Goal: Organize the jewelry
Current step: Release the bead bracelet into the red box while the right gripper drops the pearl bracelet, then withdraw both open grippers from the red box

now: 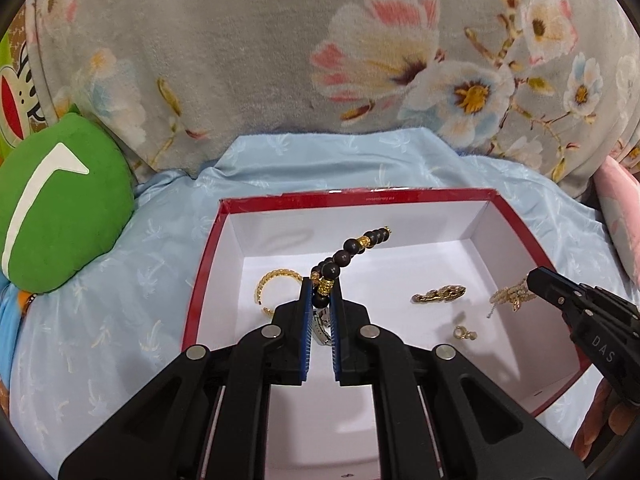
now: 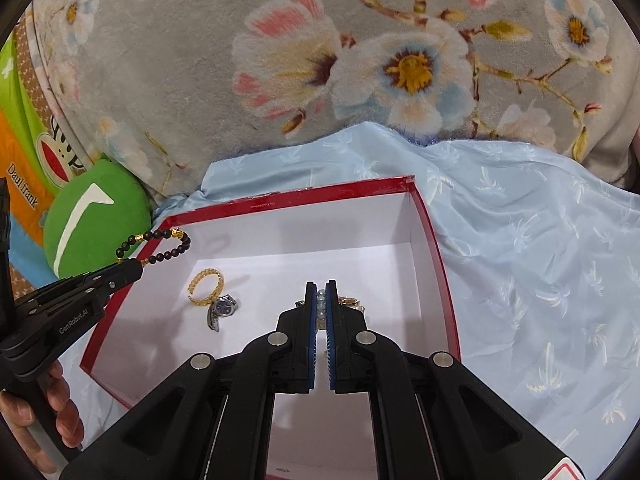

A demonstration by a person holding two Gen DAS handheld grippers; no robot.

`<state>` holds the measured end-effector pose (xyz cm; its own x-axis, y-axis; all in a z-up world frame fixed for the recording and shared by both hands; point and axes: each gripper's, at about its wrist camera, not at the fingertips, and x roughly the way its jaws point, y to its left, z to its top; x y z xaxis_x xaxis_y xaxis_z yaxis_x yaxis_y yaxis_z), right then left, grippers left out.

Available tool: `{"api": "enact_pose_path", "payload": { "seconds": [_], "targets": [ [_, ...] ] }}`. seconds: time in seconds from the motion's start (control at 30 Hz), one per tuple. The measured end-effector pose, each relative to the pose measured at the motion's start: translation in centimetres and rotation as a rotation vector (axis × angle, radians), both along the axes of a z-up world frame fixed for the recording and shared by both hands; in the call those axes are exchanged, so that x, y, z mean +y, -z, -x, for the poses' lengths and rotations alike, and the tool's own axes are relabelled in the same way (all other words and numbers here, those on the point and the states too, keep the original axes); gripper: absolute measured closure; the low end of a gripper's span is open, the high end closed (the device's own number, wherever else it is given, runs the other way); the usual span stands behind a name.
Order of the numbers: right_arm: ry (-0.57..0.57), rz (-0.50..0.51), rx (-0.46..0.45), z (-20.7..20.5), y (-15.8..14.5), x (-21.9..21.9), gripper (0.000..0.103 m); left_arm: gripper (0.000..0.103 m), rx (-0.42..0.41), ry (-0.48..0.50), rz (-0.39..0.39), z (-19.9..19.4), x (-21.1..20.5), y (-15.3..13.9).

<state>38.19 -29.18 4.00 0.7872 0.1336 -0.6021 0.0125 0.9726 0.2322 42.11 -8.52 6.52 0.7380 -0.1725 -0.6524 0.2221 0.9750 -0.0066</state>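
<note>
Blue sheet [image 1: 132, 320], red-rimmed box [image 1: 360, 197], dark gold-accented bead bracelet [image 1: 352, 250].

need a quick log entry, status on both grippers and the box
Left gripper shut on dark bead bracelet, held over red box. Right gripper shut on pearl strand inside box. Gold bangle, watch on box floor; nothing blocking.

One red box [image 1: 352, 197] with white walls. Inside it lie one gold bangle [image 1: 276, 286], one wristwatch [image 2: 222, 309], one gold chain [image 1: 439, 294] and one small ring [image 1: 464, 333]. Two grippers, one dark bead bracelet [image 1: 352, 250], one pearl string [image 2: 320, 308], one green cushion [image 1: 60, 200].
</note>
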Motion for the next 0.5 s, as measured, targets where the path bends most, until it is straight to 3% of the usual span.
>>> {"api": "enact_pose_path", "payload": {
  "seconds": [0.17, 0.27, 0.3, 0.33, 0.5],
  "targets": [
    [-0.015, 0.02, 0.026, -1.1, 1.1, 0.4, 0.099, 0.092, 0.013, -0.029, -0.003, -0.9, 0.4, 1.2],
    [0.0, 0.028, 0.015, -1.1, 1.2, 0.3, 0.092, 0.062, -0.002, -0.072, -0.005, -0.9, 1.1, 1.3],
    [0.01, 0.021, 0.003, -0.7, 1.1, 0.1, 0.085, 0.051, -0.005, -0.086, 0.002, -0.8, 1.4, 1.3],
    [0.021, 0.015, -0.01, -0.3, 0.8, -0.1, 0.077, 0.046, -0.01, -0.099, 0.014, -0.6, 1.8, 1.2],
    [0.032, -0.059, -0.073, 3.3, -1.3, -1.3, 0.073, 0.046, -0.011, -0.115, 0.073, 1.6, 4.2, -0.1]
  ]
}}
